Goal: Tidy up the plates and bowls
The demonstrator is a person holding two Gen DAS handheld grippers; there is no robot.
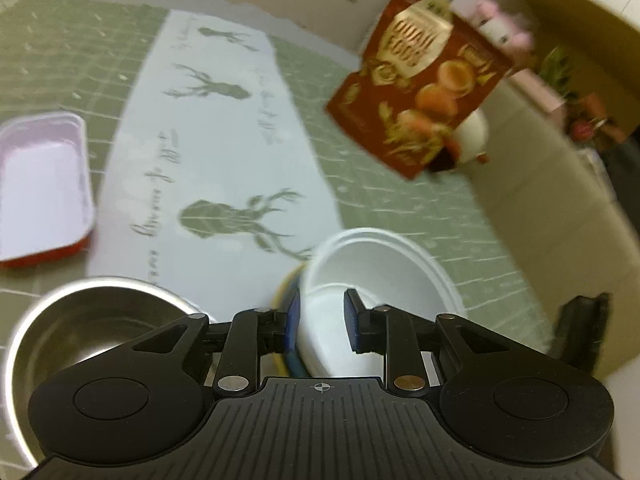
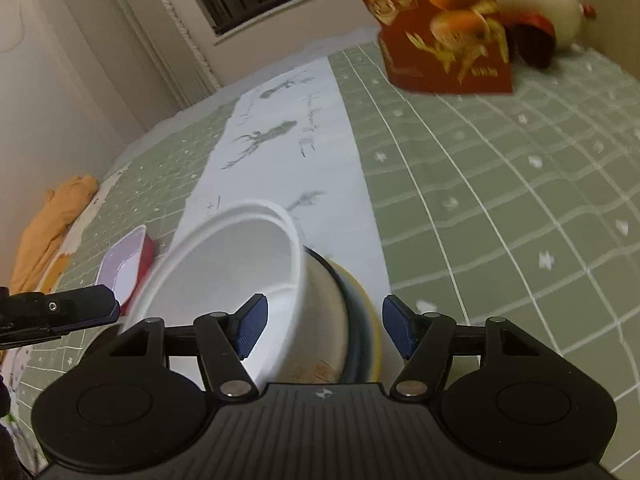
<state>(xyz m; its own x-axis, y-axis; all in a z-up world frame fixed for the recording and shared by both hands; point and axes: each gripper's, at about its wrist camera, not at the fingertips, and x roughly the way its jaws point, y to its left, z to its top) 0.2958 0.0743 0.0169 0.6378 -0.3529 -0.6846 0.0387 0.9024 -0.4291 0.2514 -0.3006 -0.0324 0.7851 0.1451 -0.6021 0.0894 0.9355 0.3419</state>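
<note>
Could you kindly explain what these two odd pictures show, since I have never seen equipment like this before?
Each picture comes from a camera mounted on a hand-held two-finger gripper, looking along its fingers. The left gripper straddles the wall of a white bowl, which sits tilted in a yellow-rimmed bowl. The right gripper is open around both bowls' near side. On the green tablecloth there are also a metal bowl, a red and white tray and a red food box.
</note>
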